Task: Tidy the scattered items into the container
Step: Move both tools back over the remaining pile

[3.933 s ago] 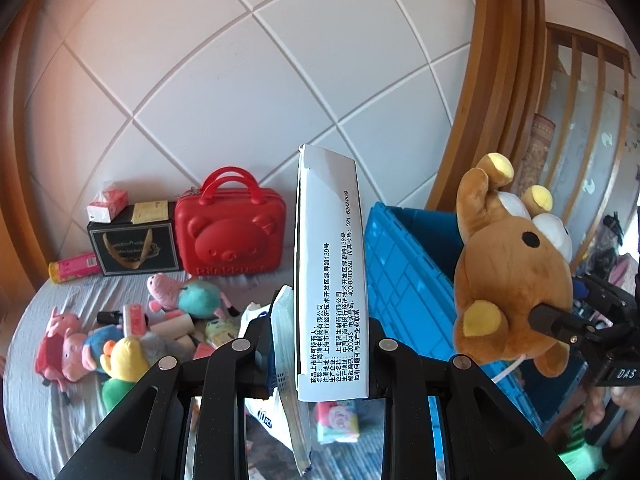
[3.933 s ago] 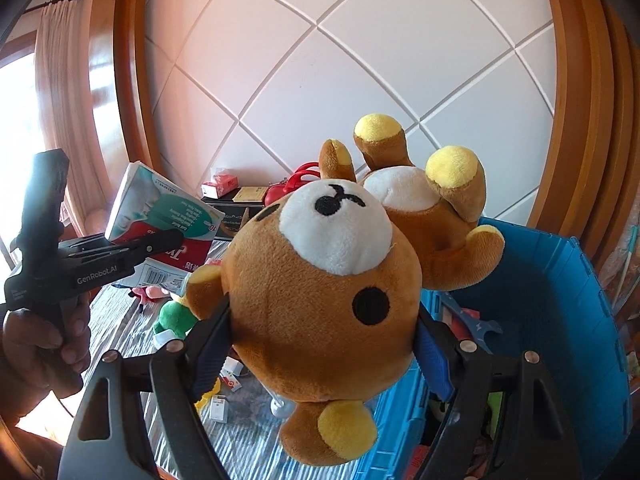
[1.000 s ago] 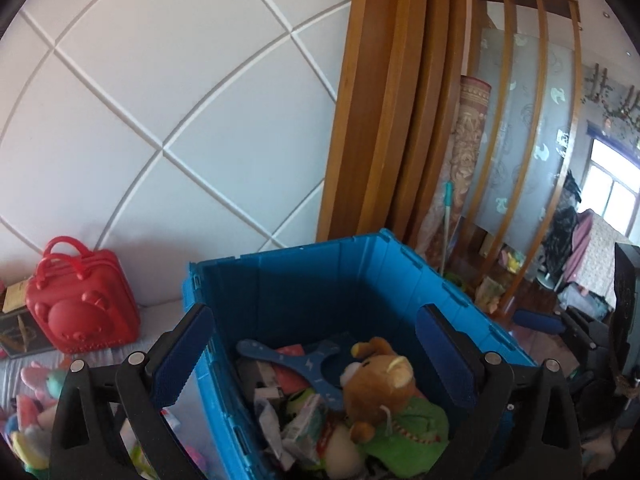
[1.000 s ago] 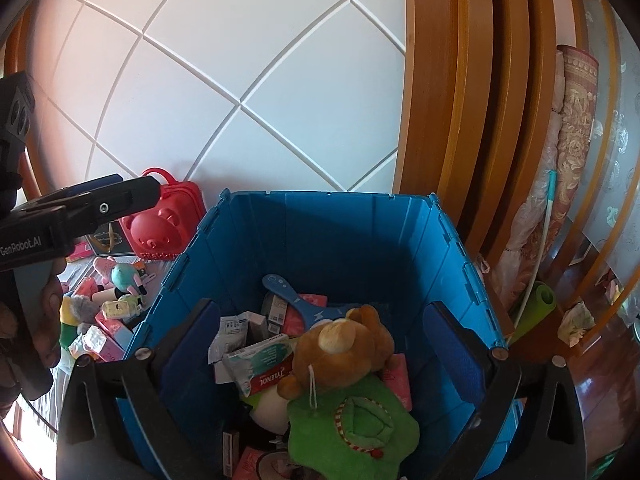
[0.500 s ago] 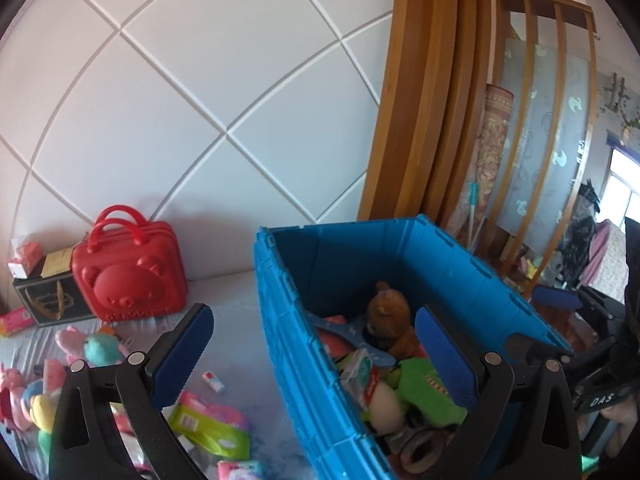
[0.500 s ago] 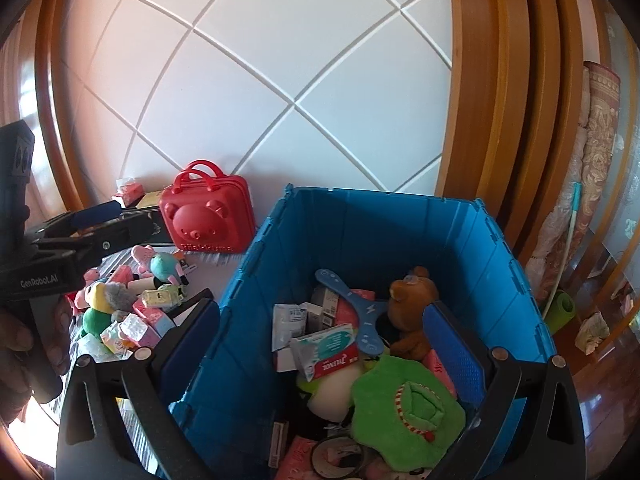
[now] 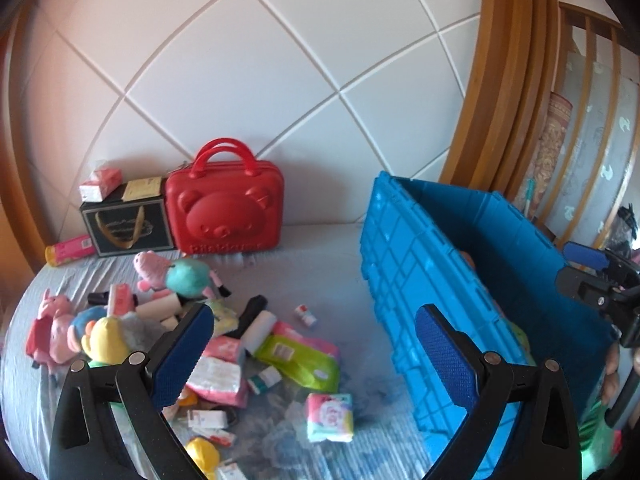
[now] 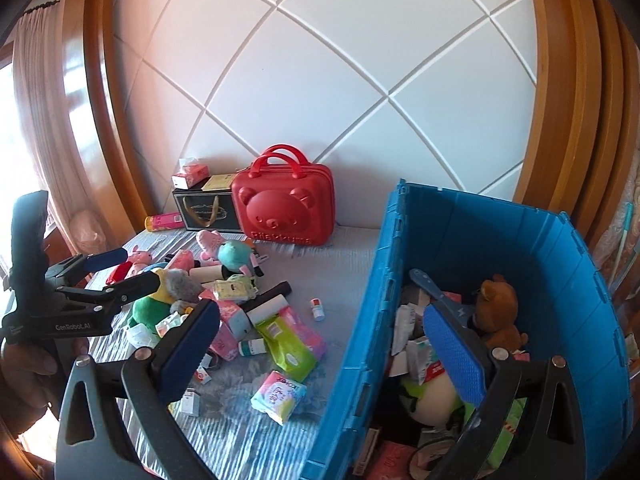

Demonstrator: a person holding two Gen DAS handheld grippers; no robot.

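A blue plastic crate stands on the grey bedspread at the right. It holds a brown teddy bear, a blue paddle, packets and a green plush. Scattered items lie left of it: a lime-green wipes pack, a pastel tissue pack, a teal plush, pink pig plushes, small boxes. My left gripper is open and empty above the pile. My right gripper is open and empty over the crate's left wall. The left gripper also shows in the right wrist view.
A red bear-shaped case and a black gift box with small boxes on top stand against the white quilted headboard. A pink tube lies at far left. A wooden frame rises behind the crate.
Both grippers have let go of the box and the brown bear into the crate. Both have swung left, away from the crate, towards the scattered pile.
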